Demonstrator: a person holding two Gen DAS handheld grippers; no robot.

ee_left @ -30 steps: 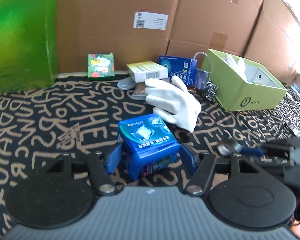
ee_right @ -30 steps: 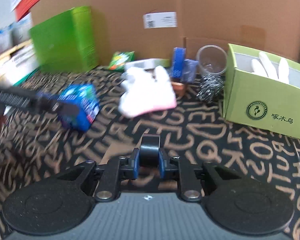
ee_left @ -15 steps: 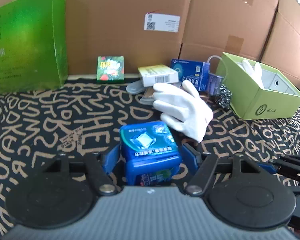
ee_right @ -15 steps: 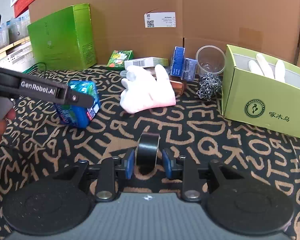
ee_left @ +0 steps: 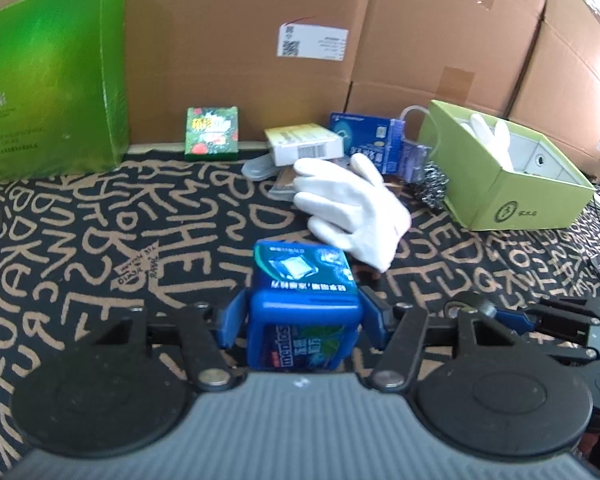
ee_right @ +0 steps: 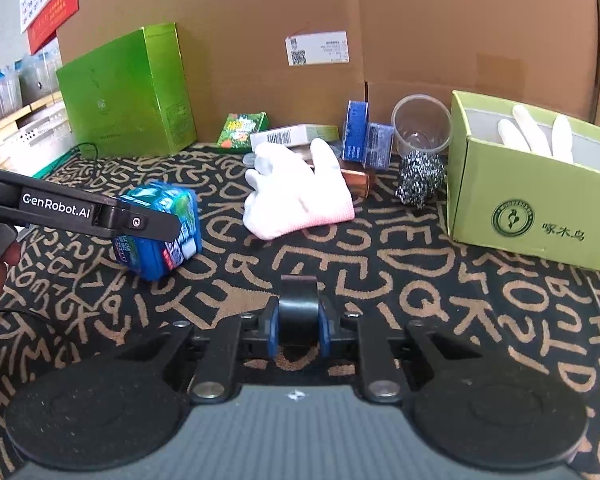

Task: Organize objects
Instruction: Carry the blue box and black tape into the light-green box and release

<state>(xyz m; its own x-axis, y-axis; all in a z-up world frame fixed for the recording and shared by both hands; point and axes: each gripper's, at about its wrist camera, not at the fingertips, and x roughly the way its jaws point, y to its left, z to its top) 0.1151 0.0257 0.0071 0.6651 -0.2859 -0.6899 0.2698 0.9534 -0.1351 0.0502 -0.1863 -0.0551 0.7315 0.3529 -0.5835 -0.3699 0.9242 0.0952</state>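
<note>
**Both claws loaded**

Left claw (ee_left: 305,316) pinching blue Mentos box (ee_left: 305,300), lifted just above patterned counter (ee_left: 100,240). Right claw (ee_right: 299,330) clamped on black tape roll (ee_right: 299,308). Open green box (ee_right: 532,208) ahead-right, nearer right claw.

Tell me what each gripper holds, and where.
Left gripper: blue Mentos box, by its two sides. Right gripper: black tape roll, by its flat faces.

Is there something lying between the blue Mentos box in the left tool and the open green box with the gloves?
Yes. The loose white glove lies on the cloth between the blue Mentos box and the open green box; a steel scrubber sits beside that box's near corner.
</note>
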